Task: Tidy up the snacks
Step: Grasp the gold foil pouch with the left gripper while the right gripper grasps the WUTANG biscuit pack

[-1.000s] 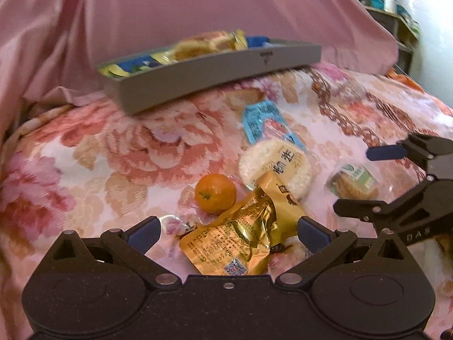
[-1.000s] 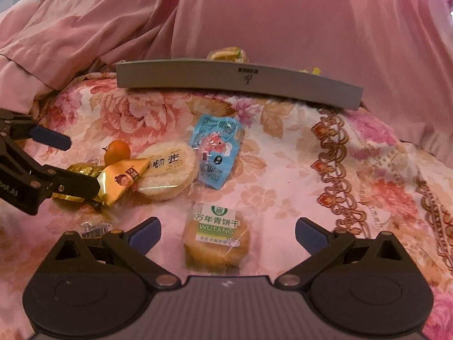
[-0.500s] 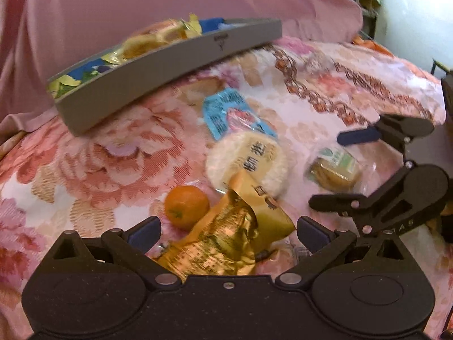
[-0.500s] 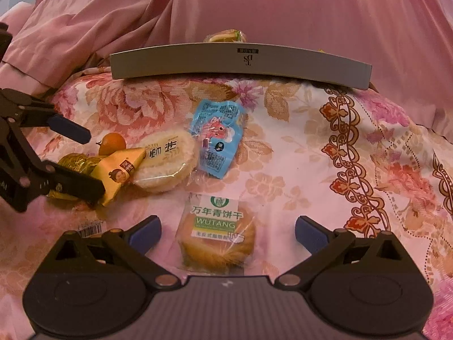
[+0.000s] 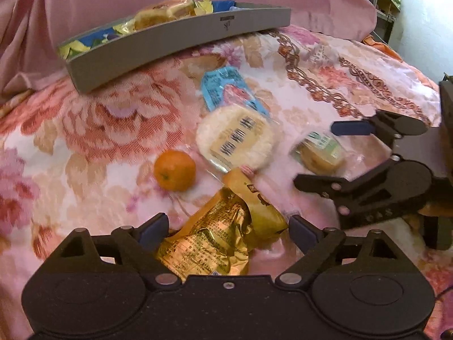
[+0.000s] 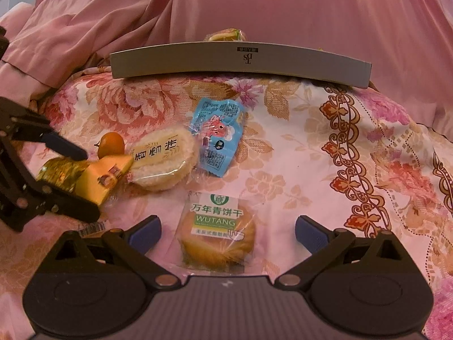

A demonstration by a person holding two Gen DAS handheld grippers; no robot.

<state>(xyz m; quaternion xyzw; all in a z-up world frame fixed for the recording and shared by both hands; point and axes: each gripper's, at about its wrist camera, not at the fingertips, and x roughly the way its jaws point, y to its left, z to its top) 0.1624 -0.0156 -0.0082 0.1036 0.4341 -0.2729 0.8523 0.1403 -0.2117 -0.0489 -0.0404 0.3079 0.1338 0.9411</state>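
Note:
My left gripper (image 5: 228, 226) is open, its fingers either side of a crinkled gold snack packet (image 5: 215, 240) on the floral bedspread. My right gripper (image 6: 228, 228) is open around a wrapped round WUTANG biscuit (image 6: 216, 233). In the left wrist view the right gripper (image 5: 325, 155) stands around that biscuit (image 5: 321, 153). In the right wrist view the left gripper (image 6: 85, 184) brackets the gold packet (image 6: 85, 175). A small orange (image 5: 175, 170), a round rice cracker pack (image 5: 236, 140) and a blue packet (image 5: 223, 89) lie between.
A grey tray (image 5: 175, 41) with several snacks in it stands at the back, against pink fabric (image 6: 226, 5). It also shows in the right wrist view (image 6: 240, 63). A barcode wrapper scrap (image 6: 90, 228) lies near the left gripper.
My left gripper has moved forward over the gold packet, which now lies between its fingers. My right gripper has come closer to the WUTANG biscuit. Both stay open.

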